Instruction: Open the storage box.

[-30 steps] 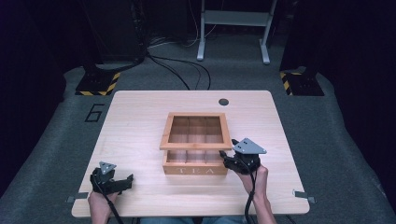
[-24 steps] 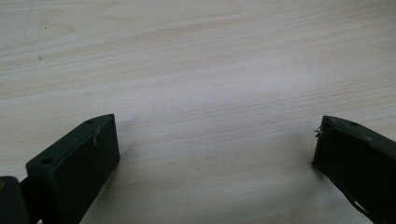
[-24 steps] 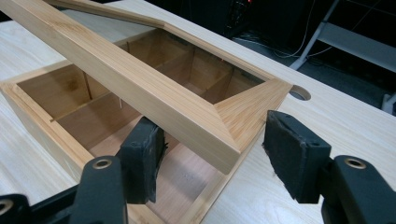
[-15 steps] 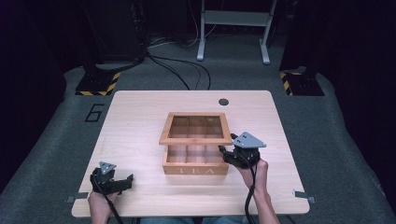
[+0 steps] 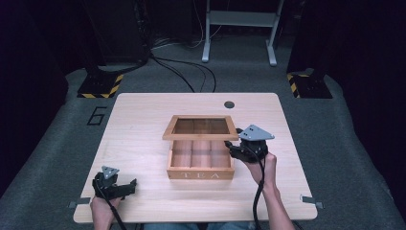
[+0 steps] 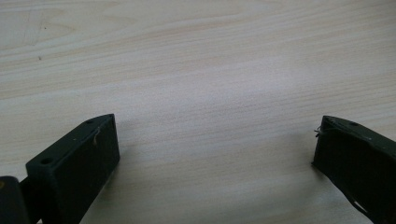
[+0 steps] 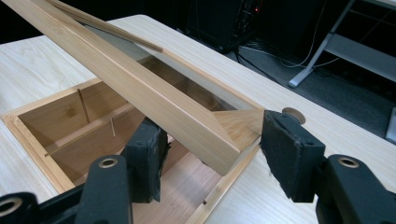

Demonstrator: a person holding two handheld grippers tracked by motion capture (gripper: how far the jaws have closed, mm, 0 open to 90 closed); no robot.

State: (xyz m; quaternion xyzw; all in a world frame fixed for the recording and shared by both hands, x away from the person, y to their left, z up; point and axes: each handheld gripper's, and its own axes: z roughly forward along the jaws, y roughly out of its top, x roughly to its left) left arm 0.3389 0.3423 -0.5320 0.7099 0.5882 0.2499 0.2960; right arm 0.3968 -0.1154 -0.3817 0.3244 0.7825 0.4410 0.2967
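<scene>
One tea box mid-frame, lid raised partway. Two grippers: right gripper jaws straddle the lid's corner, grip unclear; left gripper released, lower left. Light wood table, grey carpet, dark room.

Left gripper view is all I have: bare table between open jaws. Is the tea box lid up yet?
Observer: Partly. The lid is tilted up at its front, with its back edge down at the box.
Operator: What's holding it up?
Observer: The right gripper has the lid's front right corner between its pads.
Operator: Anything in the box?
Observer: The wooden compartments that show under the lid look empty.
</scene>
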